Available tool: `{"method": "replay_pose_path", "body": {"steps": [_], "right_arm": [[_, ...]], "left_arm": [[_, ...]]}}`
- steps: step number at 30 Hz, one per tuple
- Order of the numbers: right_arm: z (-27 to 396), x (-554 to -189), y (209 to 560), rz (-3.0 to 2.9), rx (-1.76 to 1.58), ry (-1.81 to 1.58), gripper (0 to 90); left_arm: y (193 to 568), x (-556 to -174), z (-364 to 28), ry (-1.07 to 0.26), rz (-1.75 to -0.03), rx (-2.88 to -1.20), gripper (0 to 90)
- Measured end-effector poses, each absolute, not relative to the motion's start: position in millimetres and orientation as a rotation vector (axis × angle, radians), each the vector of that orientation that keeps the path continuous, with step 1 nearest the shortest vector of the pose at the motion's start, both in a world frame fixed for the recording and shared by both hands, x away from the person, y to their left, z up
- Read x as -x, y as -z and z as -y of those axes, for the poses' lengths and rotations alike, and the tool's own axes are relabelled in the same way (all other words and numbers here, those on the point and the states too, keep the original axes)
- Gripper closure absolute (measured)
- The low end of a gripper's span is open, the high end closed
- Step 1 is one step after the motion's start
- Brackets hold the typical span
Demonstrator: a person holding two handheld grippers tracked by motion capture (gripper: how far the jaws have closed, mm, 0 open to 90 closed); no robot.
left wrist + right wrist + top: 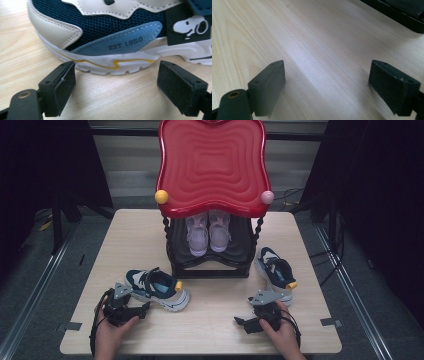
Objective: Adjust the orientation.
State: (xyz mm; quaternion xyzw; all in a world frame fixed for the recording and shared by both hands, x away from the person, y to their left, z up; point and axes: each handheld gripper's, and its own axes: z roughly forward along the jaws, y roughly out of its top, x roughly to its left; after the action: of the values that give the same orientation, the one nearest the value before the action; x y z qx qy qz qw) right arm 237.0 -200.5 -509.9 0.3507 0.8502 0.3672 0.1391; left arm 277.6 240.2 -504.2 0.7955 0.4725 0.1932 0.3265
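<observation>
A navy, white and light-blue sneaker (157, 289) lies on the wooden table (210, 330) at the left, toe to the right. My left gripper (141, 308) rests just in front of it, held by a hand. In the left gripper view the jaws of my left gripper (117, 68) stand wide open, just short of the sneaker's (107, 32) white sole, not touching it. A matching sneaker (276, 270) lies at the right. My right gripper (241, 322) sits below it, pointing left, and my right gripper (327, 65) is open over bare table.
A two-level shoe rack stands at the table's back middle, with a red wavy top (212, 165) and a black lower shelf (210, 262) holding a pair of lilac shoes (208, 234). Yellow and pink knobs sit at the top's front corners. Bare wood lies between the two grippers.
</observation>
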Motion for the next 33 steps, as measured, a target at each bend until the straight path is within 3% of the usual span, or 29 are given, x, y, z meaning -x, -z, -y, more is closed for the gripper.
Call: {"method": "replay_pose_path", "body": {"steps": [23,33], "right_arm": [[200.5,-237.0,509.9,-2.457,-1.013,-1.061,13.4],[200.5,-237.0,509.9,-2.457,-1.014,-1.064,13.4]], "left_arm": [[446.7,-273.0,-236.1,-0.383,-1.162,-2.172,17.2],[417.7,-279.2,-214.3,-0.347,-1.088,-2.23,17.7]]}}
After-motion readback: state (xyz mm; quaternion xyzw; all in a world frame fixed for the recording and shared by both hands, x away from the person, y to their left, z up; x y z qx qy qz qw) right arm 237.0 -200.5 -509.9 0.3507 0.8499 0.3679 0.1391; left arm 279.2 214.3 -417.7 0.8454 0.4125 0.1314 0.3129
